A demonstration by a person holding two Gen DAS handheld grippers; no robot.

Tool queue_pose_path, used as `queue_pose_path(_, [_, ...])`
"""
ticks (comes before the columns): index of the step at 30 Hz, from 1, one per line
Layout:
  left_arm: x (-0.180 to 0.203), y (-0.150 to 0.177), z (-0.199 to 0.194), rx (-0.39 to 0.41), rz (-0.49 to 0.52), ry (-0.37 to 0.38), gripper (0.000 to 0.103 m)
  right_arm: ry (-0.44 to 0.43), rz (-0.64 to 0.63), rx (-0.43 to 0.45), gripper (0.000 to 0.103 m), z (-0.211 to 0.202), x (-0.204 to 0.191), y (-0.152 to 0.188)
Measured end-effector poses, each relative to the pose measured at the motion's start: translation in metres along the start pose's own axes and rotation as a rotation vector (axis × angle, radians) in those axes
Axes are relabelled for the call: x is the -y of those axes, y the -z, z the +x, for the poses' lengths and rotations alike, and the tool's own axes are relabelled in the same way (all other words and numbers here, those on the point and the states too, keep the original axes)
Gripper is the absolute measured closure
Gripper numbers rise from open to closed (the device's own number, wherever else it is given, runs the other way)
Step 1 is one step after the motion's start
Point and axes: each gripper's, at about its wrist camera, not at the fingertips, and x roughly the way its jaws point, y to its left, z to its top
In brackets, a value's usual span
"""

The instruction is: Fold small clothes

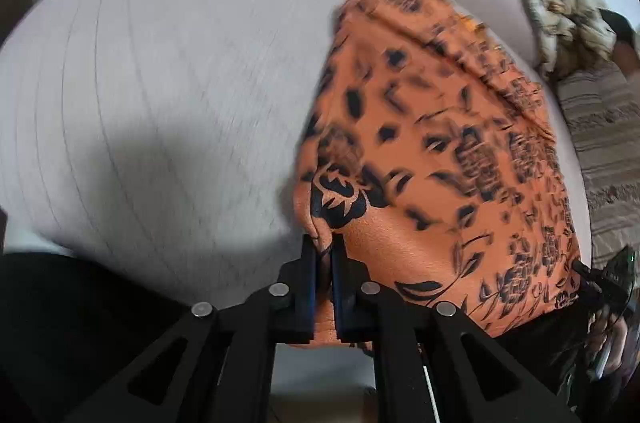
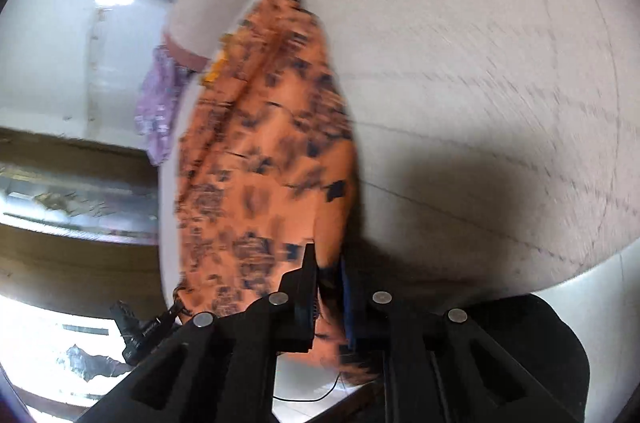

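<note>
Left gripper [image 1: 324,255] and right gripper [image 2: 328,263] clamped on orange cloth [image 1: 432,151]; thin edge hold, slip risked; blur noted.

the pale sheet [image 1: 160,63] lies bare left of the orange cloth [image 1: 420,143]; crumpled clothes [image 1: 568,19] crowd its far right edge.

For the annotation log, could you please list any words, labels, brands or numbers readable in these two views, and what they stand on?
None: no readable text in either view.
The orange cloth carries only a black floral and block print, motion-blurred, no letters.
Both the left gripper and right gripper, jaws closed on the cloth, show no markings.
The pale table cover is plain.
</note>
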Motion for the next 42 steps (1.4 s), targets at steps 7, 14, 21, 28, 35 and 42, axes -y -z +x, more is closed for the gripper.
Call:
queue_pose_path(7, [0.011, 0.0, 0.001, 0.004, 0.045, 0.011, 0.099, 0.026, -0.073, -0.049, 0.052, 0.011, -0.009, -0.001])
queue_pose_path(14, [0.022, -0.018, -0.05, 0.136, 0.059, 0.161, 0.098, -0.119, -0.052, -0.013, 0.097, -0.007, -0.021, 0.004])
queue_pose_path(21, [-0.006, -0.012, 0.003, -0.041, 0.013, 0.045, 0.098, -0.158, -0.004, -0.031, 0.097, 0.013, -0.014, -0.002])
queue_pose_path(28, [0.007, -0.035, -0.029, 0.074, 0.06, 0.129, 0.098, -0.198, -0.037, -0.023, 0.097, 0.013, -0.031, -0.016])
queue_pose_path(35, [0.033, -0.09, -0.032, 0.121, 0.098, 0.171, 0.098, -0.281, -0.077, -0.014, 0.097, 0.028, -0.067, -0.059])
queue_pose_path(42, [0.067, -0.226, -0.022, 0.37, 0.124, 0.121, 0.09, -0.395, -0.077, 0.242, 0.093, 0.03, -0.12, -0.19])
